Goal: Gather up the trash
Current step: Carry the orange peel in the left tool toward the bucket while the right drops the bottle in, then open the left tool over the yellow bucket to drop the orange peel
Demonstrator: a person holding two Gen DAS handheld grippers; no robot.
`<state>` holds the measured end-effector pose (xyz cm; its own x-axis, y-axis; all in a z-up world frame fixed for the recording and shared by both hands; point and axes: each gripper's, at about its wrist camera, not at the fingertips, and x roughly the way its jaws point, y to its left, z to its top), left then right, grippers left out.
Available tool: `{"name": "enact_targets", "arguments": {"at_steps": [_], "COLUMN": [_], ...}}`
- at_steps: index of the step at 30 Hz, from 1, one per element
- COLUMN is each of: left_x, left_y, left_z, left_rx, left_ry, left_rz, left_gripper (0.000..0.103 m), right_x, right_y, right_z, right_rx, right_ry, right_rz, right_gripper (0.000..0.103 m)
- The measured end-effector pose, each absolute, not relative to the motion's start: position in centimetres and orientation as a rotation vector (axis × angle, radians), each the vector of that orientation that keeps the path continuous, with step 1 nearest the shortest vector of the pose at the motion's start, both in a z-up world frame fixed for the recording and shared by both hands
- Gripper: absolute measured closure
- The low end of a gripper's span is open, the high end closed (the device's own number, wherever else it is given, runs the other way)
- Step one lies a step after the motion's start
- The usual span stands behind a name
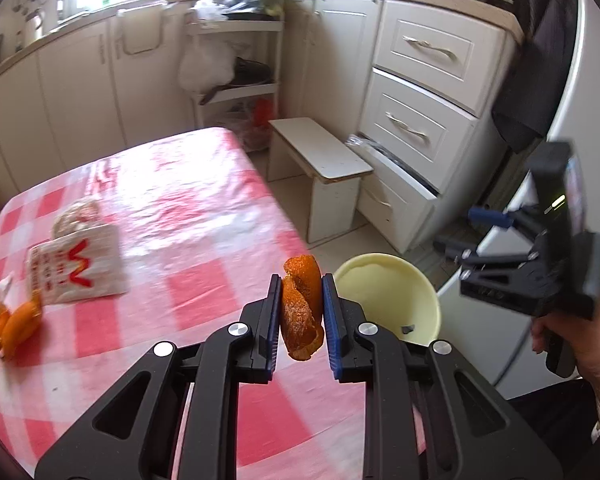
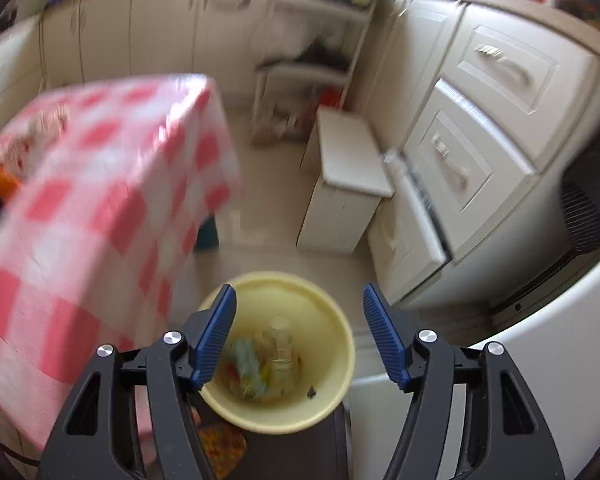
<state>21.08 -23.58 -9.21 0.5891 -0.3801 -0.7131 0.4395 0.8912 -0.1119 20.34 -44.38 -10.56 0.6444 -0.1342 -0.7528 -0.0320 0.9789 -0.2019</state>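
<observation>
**Peel in left grip, bin just beside – handling notes**

Left gripper (image 1: 301, 312): jaws nearly shut, blue pads pinching an orange peel (image 1: 302, 308) across its middle. The peel stands on edge between the pads, curled, its top poking above the fingertips and its bottom hanging below. It's over the table edge w/ the yellow bin (image 1: 388, 296) just to the right, lower down off the table.

Right gripper (image 2: 300, 336): jaws well apart, nothing between them, hovering above the bin. In the left wrist view it's seen off to the right in a hand (image 1: 572, 340). Bin already has some wrappers/bits inside, blurred, can't tell what exactly.

Handling, as a judgement: peel is v. light, thin, bendy, prob. a bit waxy outside and damp inside. It won't break, but it can fold or slip if squeezed at a tip. A mid-body pinch across the curl looks right. No need for hard pressure. It may stick to a pad on release, so open wide over the bin mouth.

Still on the checked tablecloth (image 1: 172, 208): more orange peel w/ a white tissue (image 1: 10, 320) at the left edge, plus a white paper bag (image 1: 76, 272) w/ red print. Bag is light, flat and crumply, so take it at an edge or corner. Tissue is soft, so pinch the bulk. Peel and tissue are touching, maybe one grab for both.
</observation>
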Motion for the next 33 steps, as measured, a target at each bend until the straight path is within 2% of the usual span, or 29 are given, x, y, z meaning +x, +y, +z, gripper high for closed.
{"name": "enact_targets", "arguments": {"at_steps": [5,7,15,18,20,22,33], "left_x": [21.7,22.1,24.5,25.6,25.7,25.4,23.7], "left_y": [-26.3,-27.7,-34.5,-36.4,-37.0,-36.9,-30.4], "left_z": [-10.1,-10.6,-12.5,-13.4,-13.5,-13.4,-11.6], "left_rx": [0.094,0.098,0.106,0.088,0.082,0.076,0.049], "left_ry": [0.835,0.85,0.925,0.97,0.974,0.963,0.912], "left_rz": [-0.515,-0.532,-0.614,-0.624,-0.617,-0.612,-0.482], "left_gripper": [0.084,0.084,0.083,0.078,0.065,0.06,0.046], "right_x": [16.4,14.8,14.2,14.5,14.5,14.6,15.4], "right_y": [-44.5,-44.2,-45.9,-46.7,-47.4,-47.8,-45.4], "right_z": [-6.2,-5.1,-4.1,-4.5,-4.7,-4.7,-5.1], "right_rx": [-0.171,-0.199,-0.164,-0.15,-0.132,-0.113,-0.17], "right_ry": [0.658,0.583,0.495,0.509,0.517,0.52,0.525], "right_rz": [-0.007,0.016,-0.02,-0.064,-0.085,-0.092,-0.047], "right_gripper": [0.024,0.021,0.021,0.02,0.019,0.017,0.016]}}
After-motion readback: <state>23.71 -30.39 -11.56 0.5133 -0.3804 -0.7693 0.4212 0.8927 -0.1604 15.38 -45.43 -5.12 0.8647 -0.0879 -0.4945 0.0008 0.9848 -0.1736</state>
